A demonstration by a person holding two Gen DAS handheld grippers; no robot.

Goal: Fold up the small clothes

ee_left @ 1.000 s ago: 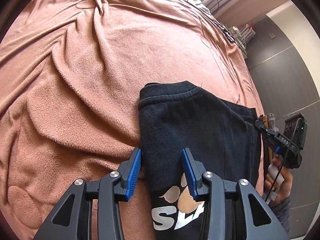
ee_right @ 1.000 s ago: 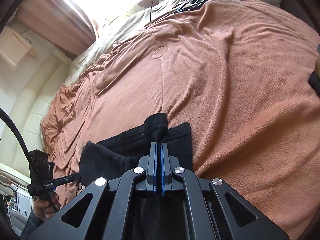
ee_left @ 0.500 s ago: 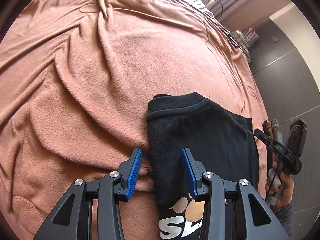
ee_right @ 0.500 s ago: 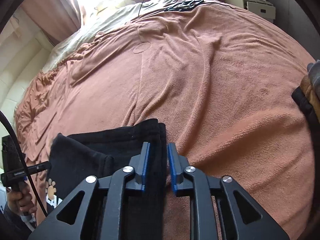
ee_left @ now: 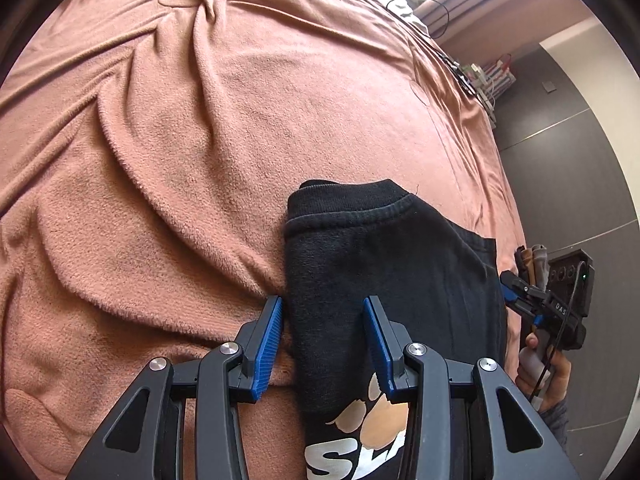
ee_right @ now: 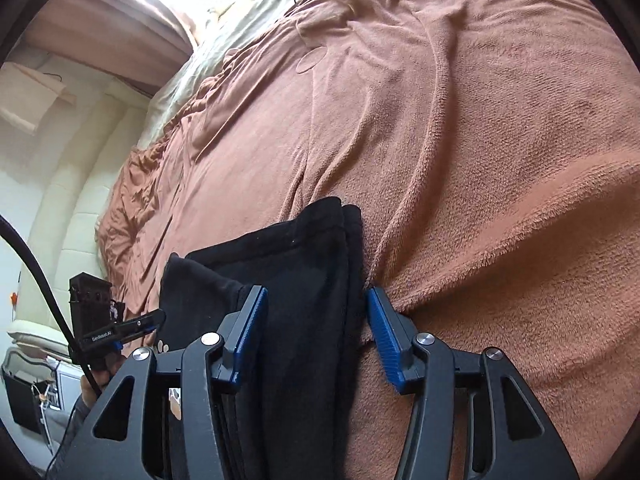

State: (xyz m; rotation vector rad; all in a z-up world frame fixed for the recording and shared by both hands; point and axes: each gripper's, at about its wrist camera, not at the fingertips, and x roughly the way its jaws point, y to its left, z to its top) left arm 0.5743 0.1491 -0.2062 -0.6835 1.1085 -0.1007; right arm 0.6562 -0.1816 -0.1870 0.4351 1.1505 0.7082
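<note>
Lying folded on pink-brown blanket [ee_left: 168, 168] of bed: small black garment [ee_left: 384, 264] with paw print and white letters. Left hand-held gripper [ee_left: 322, 344] open, blue pads either side of garment's left edge. Right hand-held gripper [ee_right: 316, 340] open too, pads astride garment's right edge. Neither squeezes cloth.

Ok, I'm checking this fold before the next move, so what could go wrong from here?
1. Both the left hand-held gripper and the right hand-held gripper are open over the black garment, so the folded layers may spring apart.
2. The brown blanket bunches against the garment's edges; closing there could pinch blanket along with cloth.
3. The garment's stacked edges look uneven, so another fold may end crooked.
</note>
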